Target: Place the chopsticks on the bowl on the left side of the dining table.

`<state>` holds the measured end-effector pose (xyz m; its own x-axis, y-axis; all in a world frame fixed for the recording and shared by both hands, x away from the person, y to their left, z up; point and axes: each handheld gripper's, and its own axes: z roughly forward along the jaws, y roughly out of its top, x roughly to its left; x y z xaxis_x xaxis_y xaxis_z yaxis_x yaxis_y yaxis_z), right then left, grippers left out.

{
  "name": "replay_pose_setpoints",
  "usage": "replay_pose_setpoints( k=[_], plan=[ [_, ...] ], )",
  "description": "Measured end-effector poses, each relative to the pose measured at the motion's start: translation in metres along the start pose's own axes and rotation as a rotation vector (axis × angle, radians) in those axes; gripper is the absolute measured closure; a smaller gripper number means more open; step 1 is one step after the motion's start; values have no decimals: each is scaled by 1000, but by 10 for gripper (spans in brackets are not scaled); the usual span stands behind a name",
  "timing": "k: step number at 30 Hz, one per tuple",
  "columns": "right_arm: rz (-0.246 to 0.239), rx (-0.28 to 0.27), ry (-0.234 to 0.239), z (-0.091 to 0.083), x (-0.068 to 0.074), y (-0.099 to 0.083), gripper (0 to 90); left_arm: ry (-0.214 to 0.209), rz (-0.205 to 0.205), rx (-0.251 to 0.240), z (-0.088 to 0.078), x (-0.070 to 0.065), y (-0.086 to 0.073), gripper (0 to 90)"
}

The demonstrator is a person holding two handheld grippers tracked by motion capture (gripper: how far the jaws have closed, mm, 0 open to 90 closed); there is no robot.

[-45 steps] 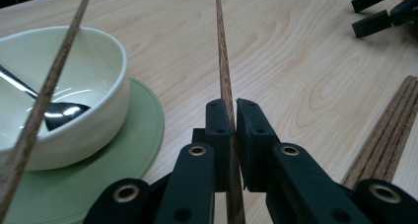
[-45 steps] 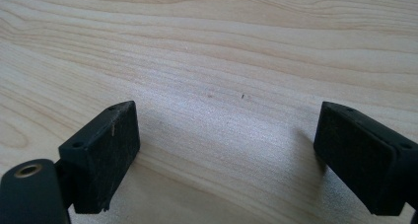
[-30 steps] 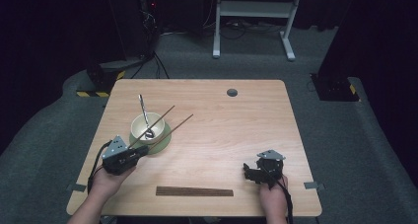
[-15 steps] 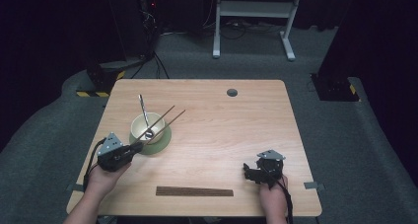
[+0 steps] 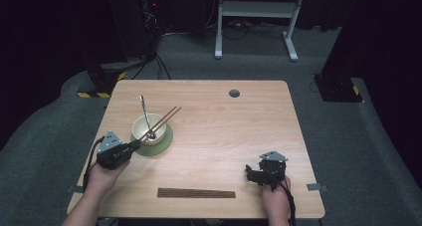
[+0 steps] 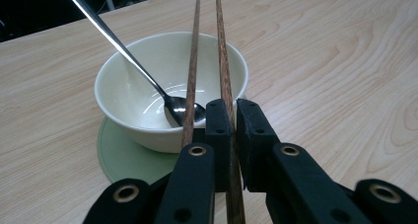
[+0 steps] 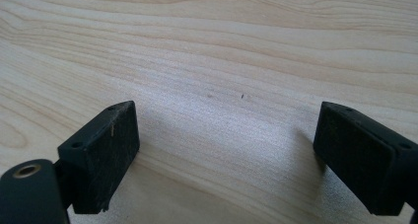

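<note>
No text, label, brand, number or sign can be read in any of the views. The yellow-and-black striped hazard strip [image 5: 93, 94] on the grey floor beside the pale wooden surface [image 5: 239, 121] bears a warning pattern but no lettering.

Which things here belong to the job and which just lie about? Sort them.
In the job: left gripper, shut on the chopsticks; bowl; spoon; green coaster.

Lying about: second pair of chopsticks at the near edge; right gripper, open over bare table.
</note>
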<state>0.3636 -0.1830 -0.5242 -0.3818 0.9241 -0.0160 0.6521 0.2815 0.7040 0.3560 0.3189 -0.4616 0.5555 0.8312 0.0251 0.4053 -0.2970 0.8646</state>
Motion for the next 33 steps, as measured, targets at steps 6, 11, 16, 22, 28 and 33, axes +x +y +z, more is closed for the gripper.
replay_pose_setpoints(
  k=[6,11,16,22,28,33],
  plan=[
    [0,0,0,0,0,0,98,6,9,15,4,1,0,840],
    [0,0,-1,0,0,0,98,12,22,25,5,1,-1,840],
    [-1,0,-2,0,0,0,99,18,30,35,6,0,-2,839],
    [-2,0,-4,0,0,0,98,20,29,42,7,0,-2,837],
    [-1,0,-3,0,0,0,98,25,30,43,8,-2,-2,833],
    [-2,0,-2,0,0,0,98,28,35,33,6,-2,-1,827]
  ],
)
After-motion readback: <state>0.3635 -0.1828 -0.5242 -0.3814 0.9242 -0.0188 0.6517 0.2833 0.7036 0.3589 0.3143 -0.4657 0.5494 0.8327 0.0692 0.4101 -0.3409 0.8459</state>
